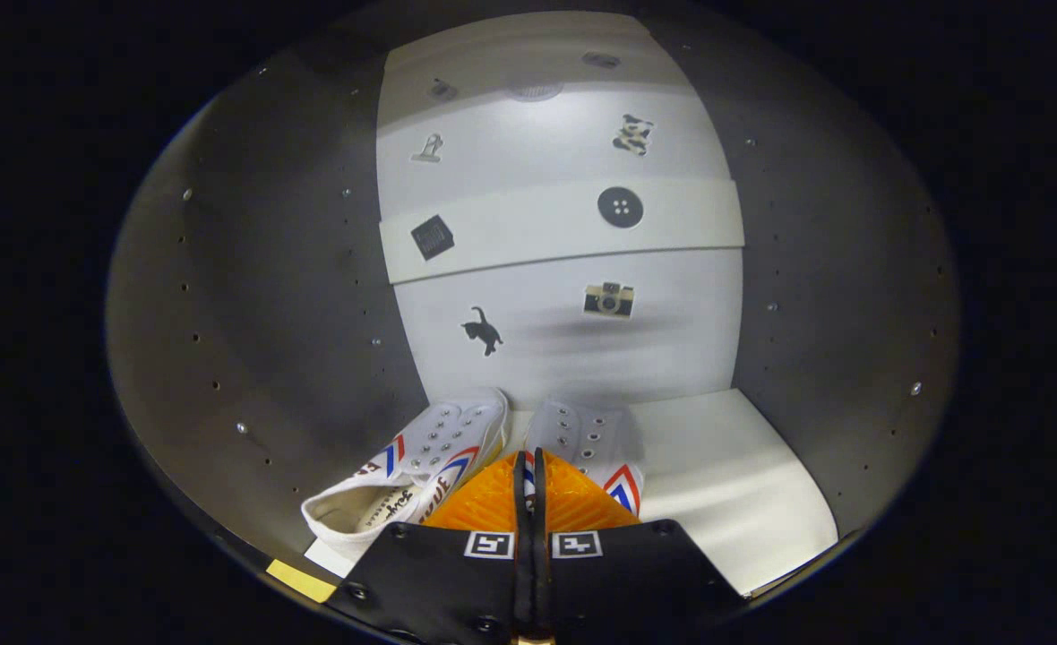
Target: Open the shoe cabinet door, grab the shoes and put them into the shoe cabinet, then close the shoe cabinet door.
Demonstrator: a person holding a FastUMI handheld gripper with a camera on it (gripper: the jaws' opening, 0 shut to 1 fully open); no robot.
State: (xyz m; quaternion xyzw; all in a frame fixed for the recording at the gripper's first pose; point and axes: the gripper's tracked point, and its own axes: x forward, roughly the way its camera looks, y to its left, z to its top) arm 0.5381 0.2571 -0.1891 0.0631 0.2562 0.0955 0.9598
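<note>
Inside the shoe cabinet (251,296), gripper (534,466) narrowed to a slit just behind the shoes (457,452), apparently holding nothing, pair seemingly parked on the shelf (726,466).

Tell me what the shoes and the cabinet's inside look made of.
Shoes: likely white canvas, matte and woven-looking, with metal-looking eyelets. Cabinet back wall: smooth white board, probably laminate, faintly sheened, with stickers on it. Side walls: dark board with peg holes. The gripper is shut, empty.
</note>
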